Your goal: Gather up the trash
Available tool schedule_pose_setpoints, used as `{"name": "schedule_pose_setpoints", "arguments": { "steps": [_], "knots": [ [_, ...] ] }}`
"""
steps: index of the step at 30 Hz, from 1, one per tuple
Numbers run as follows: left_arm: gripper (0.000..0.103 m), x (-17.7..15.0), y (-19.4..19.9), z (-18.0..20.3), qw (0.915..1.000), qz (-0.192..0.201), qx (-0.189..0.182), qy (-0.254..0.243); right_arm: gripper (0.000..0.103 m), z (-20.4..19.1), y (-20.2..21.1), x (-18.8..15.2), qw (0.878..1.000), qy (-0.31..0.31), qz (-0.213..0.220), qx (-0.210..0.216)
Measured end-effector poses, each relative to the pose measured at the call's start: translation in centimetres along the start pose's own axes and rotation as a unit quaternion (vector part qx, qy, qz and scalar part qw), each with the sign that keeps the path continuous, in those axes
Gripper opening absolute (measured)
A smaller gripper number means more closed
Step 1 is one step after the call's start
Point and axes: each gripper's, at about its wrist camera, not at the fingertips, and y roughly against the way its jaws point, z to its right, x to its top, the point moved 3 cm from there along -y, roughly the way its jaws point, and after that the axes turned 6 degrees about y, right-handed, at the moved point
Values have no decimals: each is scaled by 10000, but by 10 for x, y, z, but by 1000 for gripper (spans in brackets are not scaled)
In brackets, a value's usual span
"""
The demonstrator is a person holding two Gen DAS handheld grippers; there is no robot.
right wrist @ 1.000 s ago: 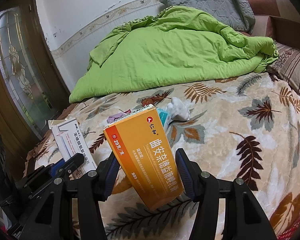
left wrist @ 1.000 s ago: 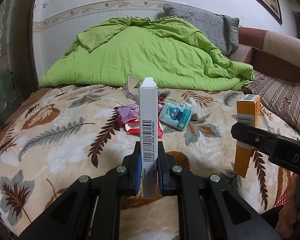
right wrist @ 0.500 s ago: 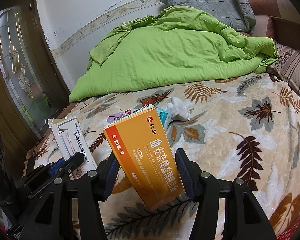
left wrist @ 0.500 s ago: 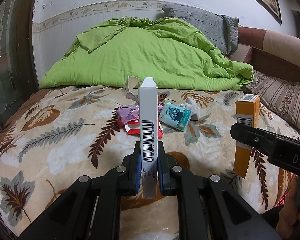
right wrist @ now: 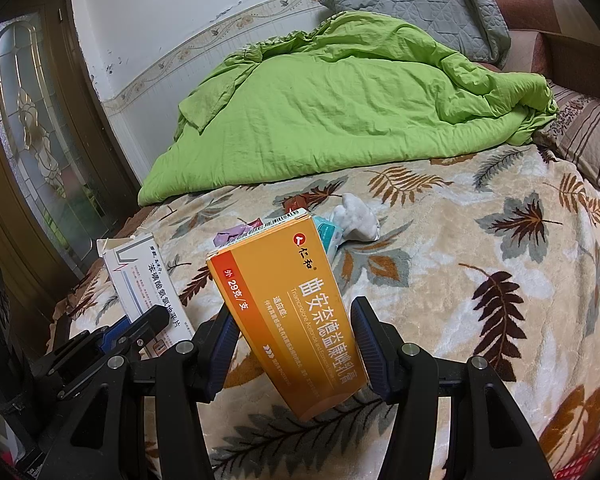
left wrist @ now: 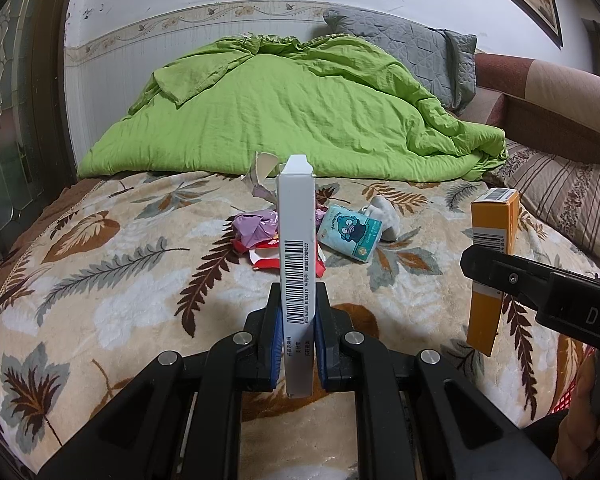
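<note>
Left tongs (left wrist: pixel 296 332) clamp a white box (left wrist: pixel 296 240); right tongs (right wrist: pixel 292 344) hold an orange box (right wrist: pixel 288 312). At twelve o'clock, wrappers (left wrist: pixel 260 232) litter the bed (left wrist: pixel 100 280) before a green quilt (left wrist: pixel 300 112).

The left gripper (left wrist: pixel 297 326) clamps its jaws on an upright white box (left wrist: pixel 296 240), barcode edge facing the camera. Behind it on the leaf-patterned bed (left wrist: pixel 100 280) lie a purple wrapper (left wrist: pixel 256 227), a red-and-white packet (left wrist: pixel 266 259), a teal tissue pack (left wrist: pixel 350 236) and a white wad (left wrist: pixel 384 216). At right, the right gripper (left wrist: pixel 540 292) holds an orange box (left wrist: pixel 490 264) upright. A green duvet (left wrist: pixel 300 116) is heaped beyond.
</note>
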Motion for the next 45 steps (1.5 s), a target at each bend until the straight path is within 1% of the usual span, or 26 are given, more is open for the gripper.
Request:
{"name": "schedule_pose_setpoints", "arguments": {
  "steps": [10,16,20,24,27,32,33,35,39,42,45],
  "knots": [
    [13,-1,0,0,10000,8,-9,3,60,0,0,0,10000,4,-5,-1],
    [13,5,4,4,9999,94,-120,30,60,0,0,0,10000,-9,1,3],
    [13,10,7,2,9991,166,-375,138,60,0,0,0,10000,-9,-4,2],
    [13,9,7,1,9984,158,-507,171,60,3,4,1,9999,-110,20,32],
    [13,9,9,4,9978,156,-627,132,60,9,11,-1,9995,-284,-27,148],
    [13,7,17,24,9942,64,-1071,34,60,33,34,-7,9967,-725,-176,325],
    [13,8,19,31,9925,27,-1222,15,60,40,43,-9,9958,-828,-169,349],
    [13,7,25,44,9900,4,-1412,-34,60,53,59,-12,9944,-987,-129,346],
    [13,8,37,82,9806,-116,-1947,-198,60,89,103,-24,9908,-1345,-24,169],
    [13,6,48,118,9696,-275,-2403,-379,60,121,136,-39,9863,-1646,15,-66],
    [13,0,58,159,9551,-473,-2859,-618,60,153,170,-54,9806,-1906,68,-445]
  ]
}}
